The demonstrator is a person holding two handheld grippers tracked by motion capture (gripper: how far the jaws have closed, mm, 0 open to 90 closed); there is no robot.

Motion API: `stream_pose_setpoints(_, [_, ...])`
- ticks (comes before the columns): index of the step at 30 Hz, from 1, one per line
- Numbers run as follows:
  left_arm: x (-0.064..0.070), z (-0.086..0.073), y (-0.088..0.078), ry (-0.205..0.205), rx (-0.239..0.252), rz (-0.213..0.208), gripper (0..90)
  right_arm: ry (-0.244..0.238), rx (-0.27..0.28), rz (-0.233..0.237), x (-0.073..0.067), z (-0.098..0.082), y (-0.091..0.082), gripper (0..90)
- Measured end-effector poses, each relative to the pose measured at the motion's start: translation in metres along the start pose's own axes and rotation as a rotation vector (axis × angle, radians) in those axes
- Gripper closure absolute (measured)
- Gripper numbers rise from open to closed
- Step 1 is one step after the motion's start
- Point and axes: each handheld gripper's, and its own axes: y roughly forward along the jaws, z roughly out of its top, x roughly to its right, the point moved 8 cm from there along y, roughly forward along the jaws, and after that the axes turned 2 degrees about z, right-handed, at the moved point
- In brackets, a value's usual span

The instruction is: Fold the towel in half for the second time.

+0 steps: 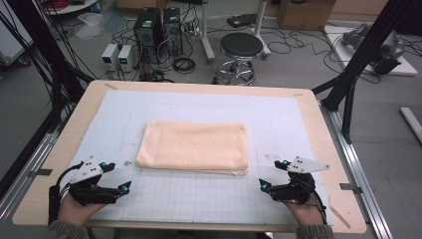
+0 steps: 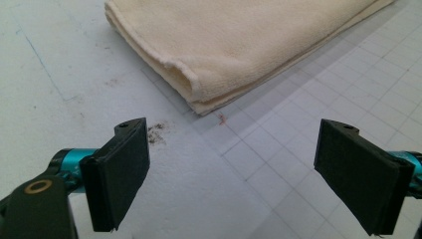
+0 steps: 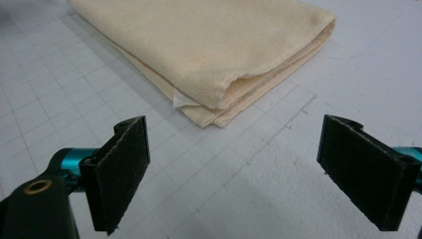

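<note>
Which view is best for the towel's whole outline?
High view: the folded towel lies complete on the gridded mat, all four edges visible. Left gripper view shows its near-left corner; right gripper view shows the near-right corner with stacked layers, each beyond an open claw.

A folded cream towel (image 1: 194, 147) lies flat at the middle of the gridded white mat (image 1: 278, 114), the one thing on the table between the two grippers. The left gripper (image 1: 122, 188) and right gripper (image 1: 262, 185), jaws spread wide and holding nothing, sit near its front corners with bare mat between. Open mat rings the towel on every side.
</note>
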Motion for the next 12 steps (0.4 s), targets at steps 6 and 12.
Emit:
stream_pose_setpoints(6, [-0.0021,-0.0018,-0.0016,-0.005,0.001,0.006,14.8,0.001,-0.004,0.002,-0.0004,-0.0015,-0.0003,12.5])
stream_pose_setpoints(12, [-0.0021,-0.0019,-0.0002,-0.016,0.003,0.003,14.8,0.0,-0.01,0.004,0.0001,-0.0024,0.002,12.5])
